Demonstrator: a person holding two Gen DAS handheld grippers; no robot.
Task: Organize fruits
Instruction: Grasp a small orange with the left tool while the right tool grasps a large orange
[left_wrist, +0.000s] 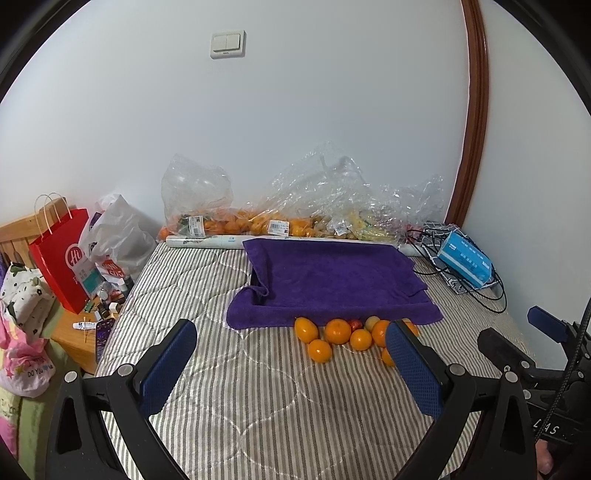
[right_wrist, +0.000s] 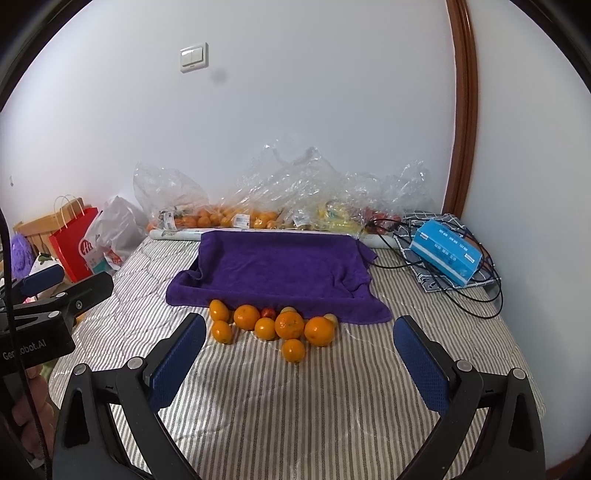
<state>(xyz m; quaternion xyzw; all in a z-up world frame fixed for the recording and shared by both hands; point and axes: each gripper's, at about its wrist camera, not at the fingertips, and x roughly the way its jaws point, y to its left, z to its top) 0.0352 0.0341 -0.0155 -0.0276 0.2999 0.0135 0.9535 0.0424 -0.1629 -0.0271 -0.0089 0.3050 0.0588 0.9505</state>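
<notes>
Several oranges (left_wrist: 337, 331) lie in a loose heap on the striped bed, with a small red fruit (left_wrist: 355, 325) and a pale yellow-green fruit (left_wrist: 372, 322) among them; the heap also shows in the right wrist view (right_wrist: 289, 325). Just behind them is a tray covered with a purple towel (left_wrist: 332, 280), also in the right wrist view (right_wrist: 280, 273). My left gripper (left_wrist: 291, 354) is open and empty, short of the heap. My right gripper (right_wrist: 300, 350) is open and empty, near the front orange (right_wrist: 293, 350).
Clear plastic bags of oranges and other fruit (left_wrist: 258, 221) line the wall behind the tray. A blue tissue box (right_wrist: 445, 256) and black cables (right_wrist: 480, 295) lie at the right. A red paper bag (left_wrist: 61, 258) and clutter stand on a bedside table at the left.
</notes>
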